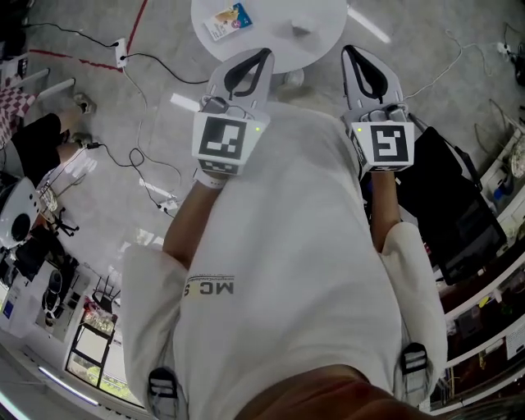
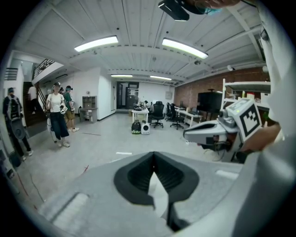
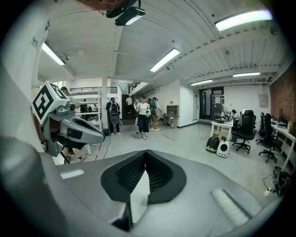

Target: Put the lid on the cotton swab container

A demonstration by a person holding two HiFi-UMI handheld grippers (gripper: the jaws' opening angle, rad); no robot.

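Observation:
In the head view both grippers are held up at chest height, pointing toward a round white table [image 1: 324, 20]. On it lie a small printed packet [image 1: 227, 20] and a small pale object [image 1: 301, 30], too small to identify. No cotton swab container or lid can be made out. My left gripper [image 1: 262, 54] [image 2: 154, 153] has its tips together with nothing between them. My right gripper [image 1: 351, 51] [image 3: 146, 152] is likewise shut and empty. Both gripper views look level across the room, not at the table.
Cables and a power strip [image 1: 120, 51] run over the grey floor at the left. Dark equipment and shelving [image 1: 459, 221] stand at the right. Several people [image 2: 57, 115] stand far off, and office chairs and desks [image 2: 159, 113] fill the back of the room.

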